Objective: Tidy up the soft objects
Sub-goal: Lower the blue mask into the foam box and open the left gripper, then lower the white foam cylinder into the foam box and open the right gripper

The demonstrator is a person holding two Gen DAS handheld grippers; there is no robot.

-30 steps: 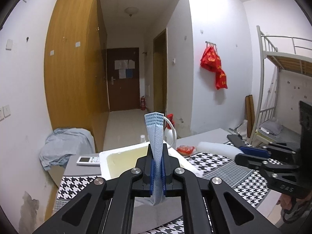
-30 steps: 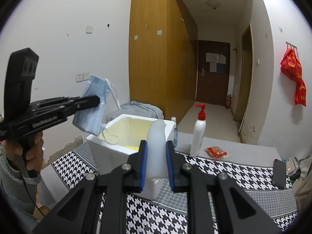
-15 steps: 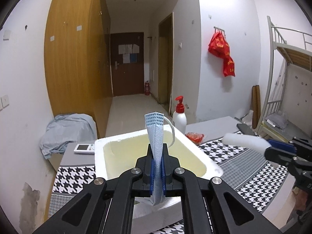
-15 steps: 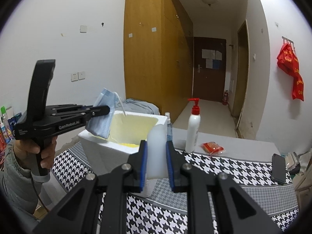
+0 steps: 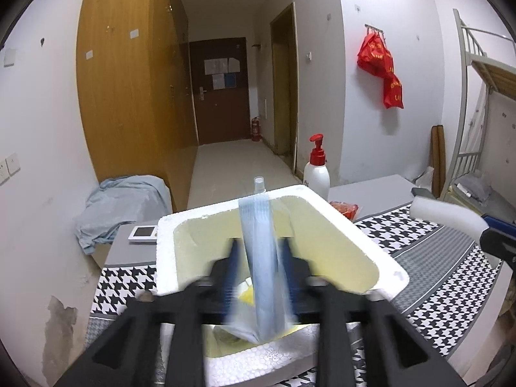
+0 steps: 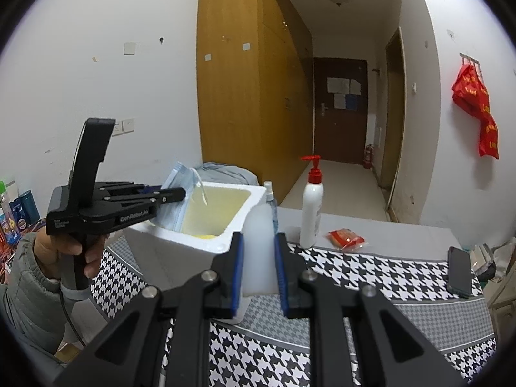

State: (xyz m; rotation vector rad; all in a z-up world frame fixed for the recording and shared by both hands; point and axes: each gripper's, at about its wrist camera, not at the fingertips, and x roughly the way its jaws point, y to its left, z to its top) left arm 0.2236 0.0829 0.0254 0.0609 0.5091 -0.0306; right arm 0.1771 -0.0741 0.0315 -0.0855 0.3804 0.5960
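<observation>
On the left, the left hand-held gripper (image 5: 259, 258) is hanging over the foam box (image 5: 351, 225), its jaws opening around the blue face mask (image 5: 262, 258), which is standing upright between them, dropping in. To the right, the right hand-held gripper (image 6: 258, 271) is clamping a white foam piece (image 6: 259, 245), near the box's right wall.

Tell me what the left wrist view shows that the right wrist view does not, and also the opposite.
Only the left wrist view: the remote control beside the foam box, and the bunk bed.

Only the right wrist view: the person's hand holding the left gripper, and the phone on the houndstooth cloth.

Both: the blue face mask between the left gripper's opening jaws over the foam box, the white foam piece clamped in the right gripper, the pump bottle, and the red packet.
</observation>
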